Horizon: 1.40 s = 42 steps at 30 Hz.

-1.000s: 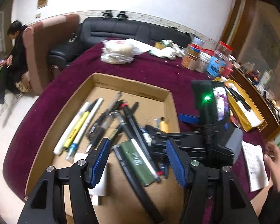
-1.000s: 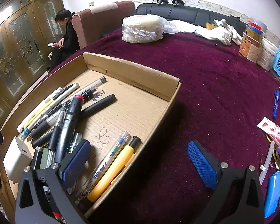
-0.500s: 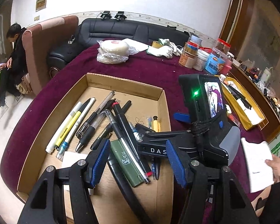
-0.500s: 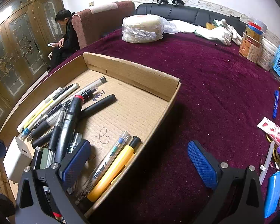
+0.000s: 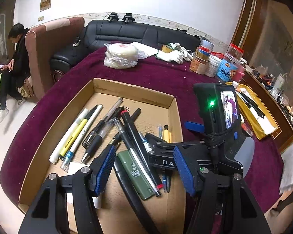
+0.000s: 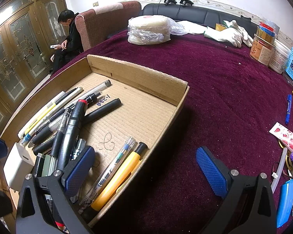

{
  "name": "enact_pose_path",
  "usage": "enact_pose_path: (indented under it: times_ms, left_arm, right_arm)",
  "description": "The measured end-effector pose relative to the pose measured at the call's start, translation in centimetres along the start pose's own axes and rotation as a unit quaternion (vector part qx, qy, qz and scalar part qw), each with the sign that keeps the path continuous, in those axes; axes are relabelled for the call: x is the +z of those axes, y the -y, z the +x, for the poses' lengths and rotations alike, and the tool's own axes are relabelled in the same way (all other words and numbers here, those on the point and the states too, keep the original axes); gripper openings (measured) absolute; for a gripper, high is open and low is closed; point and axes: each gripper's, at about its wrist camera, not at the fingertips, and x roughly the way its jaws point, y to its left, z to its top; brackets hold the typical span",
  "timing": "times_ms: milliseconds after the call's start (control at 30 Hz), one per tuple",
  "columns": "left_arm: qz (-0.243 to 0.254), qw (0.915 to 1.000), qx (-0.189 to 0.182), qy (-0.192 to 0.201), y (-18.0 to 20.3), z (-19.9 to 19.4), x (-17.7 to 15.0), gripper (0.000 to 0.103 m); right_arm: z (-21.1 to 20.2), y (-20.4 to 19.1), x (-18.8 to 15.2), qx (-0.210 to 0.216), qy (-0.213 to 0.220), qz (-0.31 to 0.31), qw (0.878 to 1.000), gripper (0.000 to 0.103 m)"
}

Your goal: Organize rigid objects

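Cardboard box (image 5: pixel 133 89) is sitting on the maroon desk (image 6: pixel 224 89), holding loose pens (image 5: pixel 99 136) lying mostly parallel, tips pointing toward the near-left corner. A green case (image 5: pixel 135 172) is lying beneath the released left gripper (image 5: pixel 144 167). Right gripper (image 6: pixel 146 167), fingers (image 6: pixel 211 171) spread, is straddling the box's right wall beside a yellow marker (image 6: pixel 119 177); closing risks crushing cardboard or scattering crossed pens.

Left hand-held gripper (image 5: pixel 144 168) angles downward, its blue pads spread apart with nothing pinched between them. Right hand-held gripper (image 6: pixel 144 170) tilts down too, jaws standing wide and empty, and its black body shows just to the right of the left one.
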Motion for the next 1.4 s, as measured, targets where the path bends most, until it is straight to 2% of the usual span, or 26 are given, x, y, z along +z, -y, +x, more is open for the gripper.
enact_pose_path:
  times_ms: [767,967,1133,1233,1300,1333,1367,1400]
  left_arm:
    - [0.001,0.9999,0.012,-0.007,-0.3,0.0,-0.6,0.065]
    - [0.004,0.9998,0.020,0.002,-0.3,-0.8,-0.3,0.065]
    - [-0.010,0.9997,0.023,0.002,-1.0,-1.2,-0.2,0.065]
    - [-0.011,0.9996,0.026,-0.002,-0.8,-1.1,-0.2,0.065]
    - [-0.004,0.9997,0.025,0.001,-0.6,-1.6,-0.3,0.065]
    - [0.000,0.9996,0.029,0.004,-0.5,-1.8,-0.3,0.065]
    - [0.004,0.9994,0.033,0.010,-0.5,-2.2,-0.3,0.065]
    - [0.004,0.9993,0.034,0.014,-0.5,-2.3,-0.3,0.065]
  right_arm:
    - [0.0,0.0,0.0,0.000,0.000,0.000,1.000,0.103]
    - [0.0,0.1,0.0,0.000,0.000,0.000,1.000,0.103]
    - [0.1,-0.1,0.2,-0.022,0.002,0.027,0.999,0.103]
    - [0.5,-0.4,0.6,-0.054,0.003,0.066,0.996,0.103]
    - [0.6,-0.3,1.1,-0.052,-0.018,0.066,0.996,0.103]
    - [0.3,-0.1,1.3,-0.035,-0.031,0.057,0.997,0.100]
    - [-0.4,0.3,1.3,-0.027,-0.021,0.066,0.997,0.097]
    - [-2.0,1.1,0.7,-0.029,0.014,0.089,0.995,0.088]
